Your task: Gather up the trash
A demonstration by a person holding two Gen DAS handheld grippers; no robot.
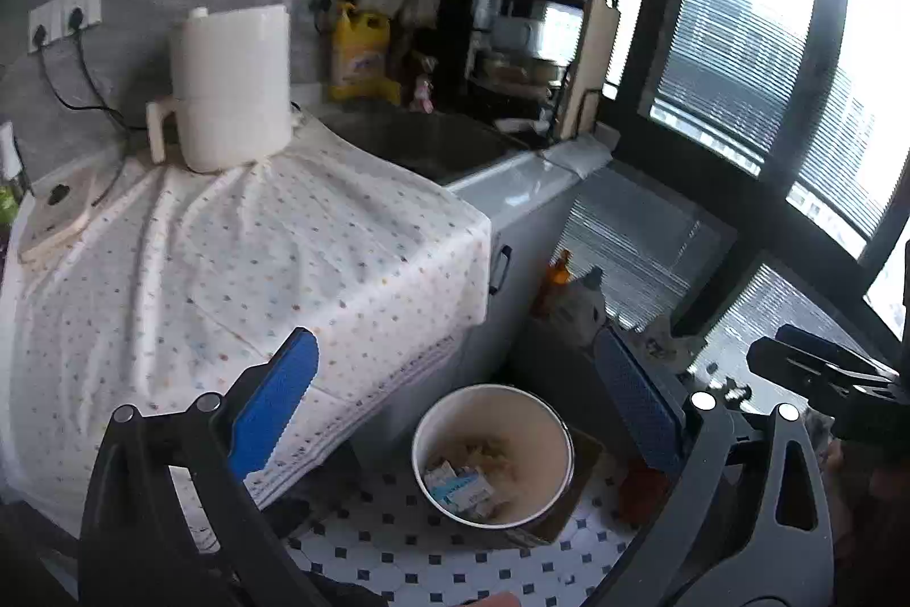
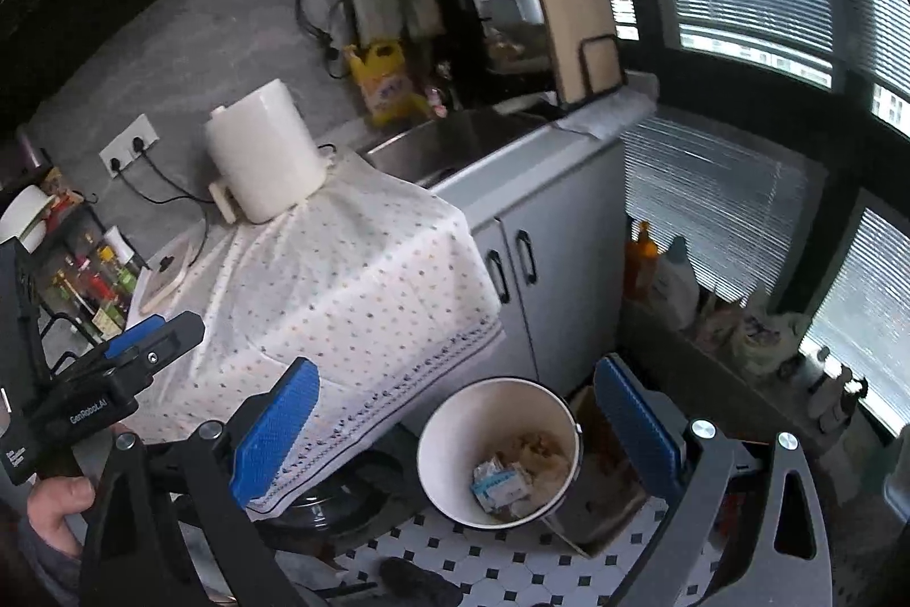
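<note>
A white trash bin stands on the tiled floor beside the counter; it also shows in the right wrist view. Inside lie a crumpled blue-and-white packet and some yellowish scraps. My left gripper is open and empty, held above the bin. My right gripper is open and empty, also above the bin. The right gripper's black body shows at the right of the left wrist view; the left gripper's body shows at the left of the right wrist view.
A dotted white cloth drapes over the counter with a white appliance on it. A sink, a yellow detergent jug and a dish rack stand behind. Bottles line the window ledge. A cardboard box sits by the bin.
</note>
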